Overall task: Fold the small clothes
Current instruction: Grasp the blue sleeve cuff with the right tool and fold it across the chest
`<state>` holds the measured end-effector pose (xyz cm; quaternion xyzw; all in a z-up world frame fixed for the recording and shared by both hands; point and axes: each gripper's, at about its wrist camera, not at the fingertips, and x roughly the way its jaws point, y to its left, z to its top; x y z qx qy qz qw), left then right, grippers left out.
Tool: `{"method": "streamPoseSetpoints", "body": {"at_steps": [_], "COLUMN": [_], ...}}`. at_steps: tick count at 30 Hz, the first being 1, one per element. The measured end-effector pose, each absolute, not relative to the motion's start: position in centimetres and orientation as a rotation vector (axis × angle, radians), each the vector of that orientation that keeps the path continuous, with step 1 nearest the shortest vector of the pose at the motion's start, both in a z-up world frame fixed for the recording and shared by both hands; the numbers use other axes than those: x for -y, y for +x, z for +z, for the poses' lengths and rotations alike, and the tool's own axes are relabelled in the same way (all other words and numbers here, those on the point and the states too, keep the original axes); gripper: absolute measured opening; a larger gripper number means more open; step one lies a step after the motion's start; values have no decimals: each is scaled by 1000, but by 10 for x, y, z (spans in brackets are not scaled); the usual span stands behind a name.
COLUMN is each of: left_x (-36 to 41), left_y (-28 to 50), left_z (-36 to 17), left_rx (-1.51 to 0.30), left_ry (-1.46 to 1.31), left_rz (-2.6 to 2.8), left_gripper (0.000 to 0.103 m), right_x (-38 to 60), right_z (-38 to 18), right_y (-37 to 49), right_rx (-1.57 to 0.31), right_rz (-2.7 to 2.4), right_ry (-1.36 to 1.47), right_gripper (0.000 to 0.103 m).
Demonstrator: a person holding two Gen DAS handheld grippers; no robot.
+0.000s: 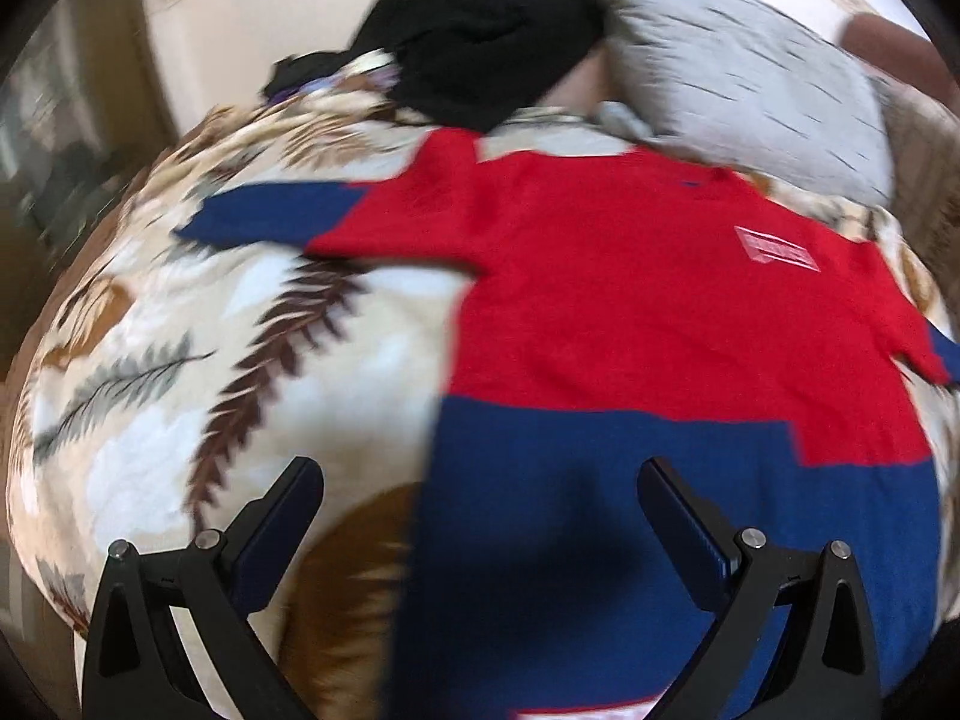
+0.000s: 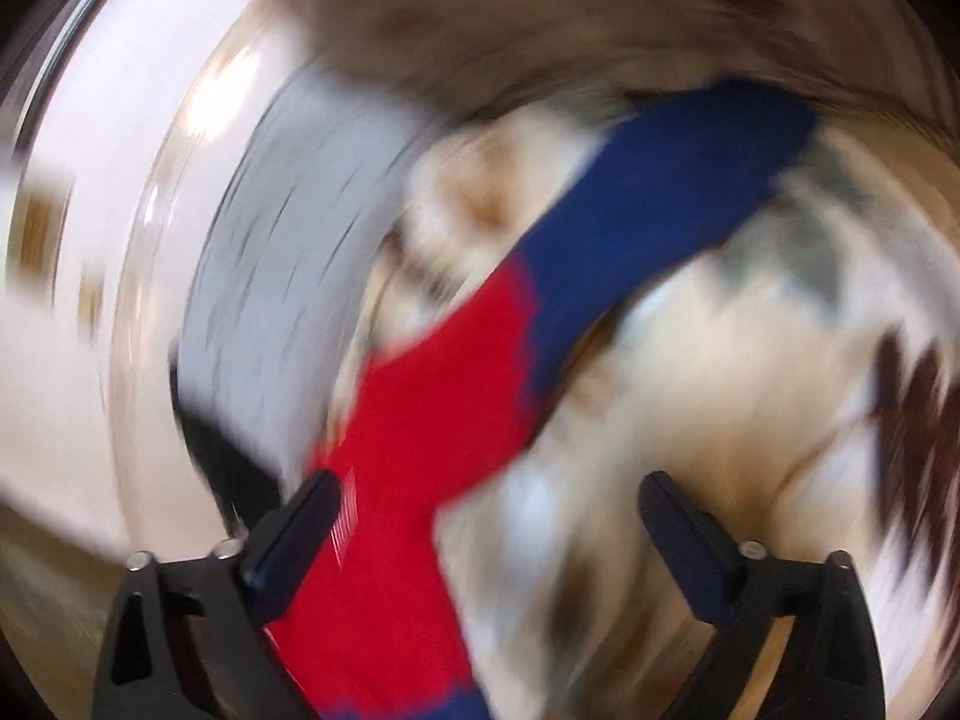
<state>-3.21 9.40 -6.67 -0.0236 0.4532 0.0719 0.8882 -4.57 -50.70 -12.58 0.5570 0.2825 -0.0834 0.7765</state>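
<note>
Bedding with a cream ground and brown, grey and tan feather-leaf print (image 1: pixel 252 324) forms the work surface; a pale wall (image 1: pixel 252 18) rises behind it, and the room at far left is too blurred to read. Spread flat on this bedding lies the red and navy long-sleeved shirt (image 1: pixel 630 312), chest up, with a small pale logo patch (image 1: pixel 777 247) on its red upper part and one navy-cuffed sleeve (image 1: pixel 282 213) stretched out to the left. Beyond the shirt's collar sit a heap of black clothing (image 1: pixel 480 30) and a grey pillow with dark flecks (image 1: pixel 750 78), touching each other. Left gripper (image 1: pixel 480 480) hovers over the shirt's navy hem edge, fingers spread wide, holding nothing. Right gripper (image 2: pixel 489 495), seen through heavy motion blur, is likewise spread wide and empty above the other sleeve (image 2: pixel 540 324), which runs diagonally from red to navy across the bedding.
</note>
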Motion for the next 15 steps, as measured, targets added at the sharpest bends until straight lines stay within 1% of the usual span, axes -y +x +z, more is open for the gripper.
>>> {"method": "streamPoseSetpoints", "body": {"at_steps": [1,2,3,4,5,7,8,9,11,13,15], "left_x": [-102,-111,-117,-125,-132,-145,-150,-154,-155,-155,-158], "left_y": [-32,-31,-30,-29,-28,-26,-26,-26,-30,-34,-35], "left_z": [-69,-72,-75,-79,-82,-92,-97,-102,-104,-107,-109], "left_rx": [-940,-938,-937,-941,-948,-966,-976,-983,-955,-924,-912], "left_ry": [-53,-53,-51,-50,-53,-72,-85,-111,-125,-106,-124], "left_rz": [166,191,208,230,245,265,263,246,234,221,212], "left_gripper": [103,103,103,103,103,103,103,103,103,103,103], "right_x": [517,535,544,553,561,565,566,568,555,530,476], "right_z": [-129,-132,-134,-136,-135,-131,-123,-118,-83,-44,12], "right_y": [-44,-42,-39,-34,-27,-18,-7,-3,13,25,44], "right_rx": [-600,-577,-568,-559,-571,-605,-652,-669,-684,-653,-583], "right_rz": [-209,-273,-310,-318,-352,-393,-438,-464,-496,-482,-376], "right_ry": [1230,1250,1261,1270,1268,1225,1145,1084,883,709,550], "right_gripper": [88,83,77,73,65,48,25,11,10,9,8]}}
